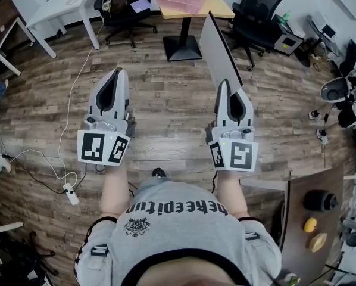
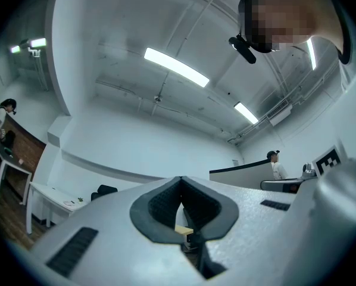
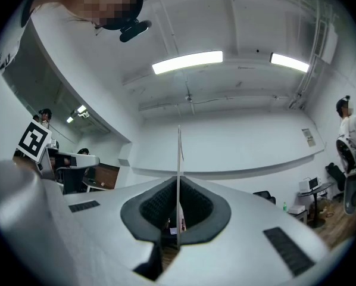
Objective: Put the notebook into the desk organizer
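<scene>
Left gripper (image 1: 119, 71) empty, jaws together; right gripper (image 1: 224, 83), jaws tight on the notebook (image 1: 219, 47); forearms outstretched.

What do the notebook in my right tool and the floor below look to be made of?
Notebook, clamped in the right tool: plain grey matte cover, probably card or thin plastic. It stands out flat and unbent, and edge-on it is a thin line. Floor: brown planks with visible grain and seams. Whether it is real wood or laminate cannot be told.

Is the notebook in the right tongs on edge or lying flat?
On edge: the notebook, clamped in the right tongs, shows as a thin vertical line in the right gripper view.
</scene>
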